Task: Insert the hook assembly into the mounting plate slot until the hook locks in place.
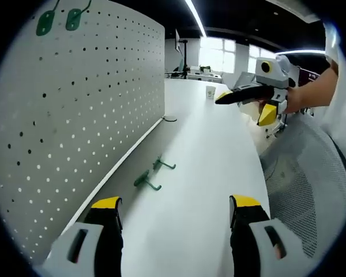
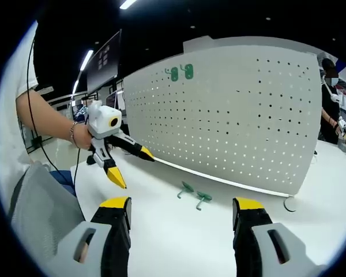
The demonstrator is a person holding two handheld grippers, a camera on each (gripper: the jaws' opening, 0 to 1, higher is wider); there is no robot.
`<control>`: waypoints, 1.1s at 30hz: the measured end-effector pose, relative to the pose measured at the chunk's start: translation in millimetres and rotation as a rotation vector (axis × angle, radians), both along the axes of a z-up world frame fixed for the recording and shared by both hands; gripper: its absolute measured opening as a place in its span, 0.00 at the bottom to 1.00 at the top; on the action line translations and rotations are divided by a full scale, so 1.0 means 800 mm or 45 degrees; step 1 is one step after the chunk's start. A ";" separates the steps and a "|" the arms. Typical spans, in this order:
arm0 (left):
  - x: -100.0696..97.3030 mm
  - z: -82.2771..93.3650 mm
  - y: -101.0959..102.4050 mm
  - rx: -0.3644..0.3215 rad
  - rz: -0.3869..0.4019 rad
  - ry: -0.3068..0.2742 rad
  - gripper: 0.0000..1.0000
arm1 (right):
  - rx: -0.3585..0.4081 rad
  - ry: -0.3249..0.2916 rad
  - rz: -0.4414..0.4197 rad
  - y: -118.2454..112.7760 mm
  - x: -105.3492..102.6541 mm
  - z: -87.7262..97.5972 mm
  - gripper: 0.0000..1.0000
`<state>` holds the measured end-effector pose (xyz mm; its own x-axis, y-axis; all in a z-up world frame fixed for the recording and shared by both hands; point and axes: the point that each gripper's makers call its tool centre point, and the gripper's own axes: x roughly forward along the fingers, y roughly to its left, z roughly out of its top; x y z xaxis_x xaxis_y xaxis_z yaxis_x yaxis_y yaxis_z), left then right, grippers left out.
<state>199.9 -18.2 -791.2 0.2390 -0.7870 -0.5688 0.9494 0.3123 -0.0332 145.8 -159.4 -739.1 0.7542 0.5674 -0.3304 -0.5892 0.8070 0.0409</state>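
We see two green hooks (image 1: 148,181) (image 2: 195,195) lying side by side on the white table (image 1: 207,173) just before the pegboard (image 1: 75,115) (image 2: 236,109), long axes across the board's foot, prongs pointing away. Both our left gripper (image 1: 176,222) (image 2: 130,164) and right gripper (image 2: 181,222) (image 1: 248,104) stand released, empty.
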 end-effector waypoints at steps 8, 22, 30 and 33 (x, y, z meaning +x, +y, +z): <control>0.012 -0.006 -0.006 0.023 -0.024 -0.025 0.78 | 0.006 0.034 0.041 -0.005 0.007 -0.011 0.69; 0.041 -0.031 -0.024 0.114 -0.169 -0.007 0.77 | 0.023 0.095 0.063 -0.008 0.007 -0.030 0.70; 0.051 -0.023 -0.031 0.106 -0.167 -0.026 0.77 | 0.007 0.108 0.092 0.009 0.003 -0.033 0.69; 0.052 -0.025 -0.033 0.110 -0.169 -0.032 0.77 | 0.013 0.116 0.102 0.011 0.002 -0.035 0.69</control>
